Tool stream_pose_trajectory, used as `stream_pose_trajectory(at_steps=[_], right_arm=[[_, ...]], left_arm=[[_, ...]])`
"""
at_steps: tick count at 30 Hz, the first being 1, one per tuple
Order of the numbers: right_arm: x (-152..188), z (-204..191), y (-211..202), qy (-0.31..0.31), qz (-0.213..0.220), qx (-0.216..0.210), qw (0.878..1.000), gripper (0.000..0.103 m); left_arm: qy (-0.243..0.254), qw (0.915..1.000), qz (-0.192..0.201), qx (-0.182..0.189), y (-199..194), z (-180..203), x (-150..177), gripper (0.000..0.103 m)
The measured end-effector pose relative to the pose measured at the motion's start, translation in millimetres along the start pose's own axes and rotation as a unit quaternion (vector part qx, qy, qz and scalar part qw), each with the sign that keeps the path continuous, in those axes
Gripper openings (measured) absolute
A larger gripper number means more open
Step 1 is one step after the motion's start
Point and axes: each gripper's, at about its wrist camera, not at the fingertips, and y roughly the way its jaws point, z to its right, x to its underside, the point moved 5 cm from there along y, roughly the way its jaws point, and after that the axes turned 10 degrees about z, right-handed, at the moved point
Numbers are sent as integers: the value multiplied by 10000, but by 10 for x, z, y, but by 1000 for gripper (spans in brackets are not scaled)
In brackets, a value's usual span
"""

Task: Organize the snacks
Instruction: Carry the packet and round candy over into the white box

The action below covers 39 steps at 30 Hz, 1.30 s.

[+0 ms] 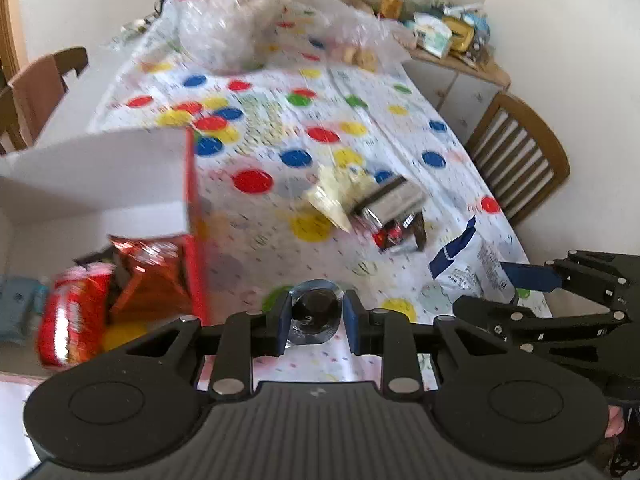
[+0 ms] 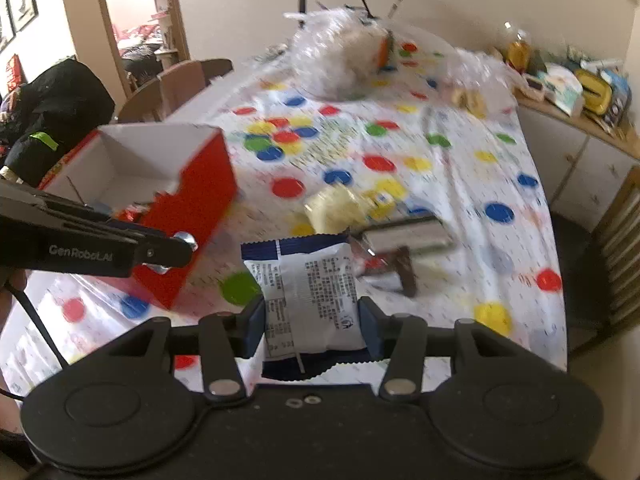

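Snacks lie across my bench [image 2: 472, 216], which wears a white cloth with red, blue, yellow and green dots. My right hand-held gripper [image 2: 312, 320] pinches a white-and-blue snack packet [image 2: 308, 292] between its blue pads [image 2: 372, 330], the packet standing upright with its printed back facing the camera and its zigzag top edge uppermost. In the left wrist view the same packet [image 1: 464, 264] shows at the right with the right hand-held gripper [image 1: 532, 276] clamped on it, above the cloth.

My left hand-held gripper [image 1: 314, 320] is closed on a small clear-wrapped dark item [image 1: 314, 314]; the blur keeps me from telling what it is. It hangs just beside the red box [image 1: 192, 200], near that box's corner. The box is open, white inside, and holds red snack bags [image 1: 136, 272] at its near end, one bright red packet [image 1: 72, 320] leaning at the front.

Out on the cloth, between the box and the far chair [image 1: 520, 160], sits a loose cluster: a pale yellow packet [image 2: 336, 208], a silver foil packet [image 2: 408, 232] and a dark red-and-brown wrapper [image 2: 392, 272], touching or overlapping one another. At the far end of the bench are crumpled clear plastic bags [image 2: 340, 52].
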Motion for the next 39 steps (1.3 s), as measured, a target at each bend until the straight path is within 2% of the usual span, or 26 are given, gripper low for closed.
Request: stream_pose_trajectory(at_steps=[10, 19, 30, 39], right_arm=[[-427, -667, 44, -210, 319, -111, 9992, 48], [-723, -1153, 310, -260, 363, -195, 9988, 48], [-899, -1533, 848, -390, 134, -130, 9991, 48], [-934, -1766, 1383, -612, -239, -127, 9978, 48]], left_arm=[[-48, 9989, 451, -153, -352, -588, -282, 27], [-168, 9971, 607, -426, -520, -1220, -419, 27], [-272, 9940, 567, -898, -509, -1949, -430, 27], [-408, 9919, 284, -1168, -324, -2419, -380, 27]])
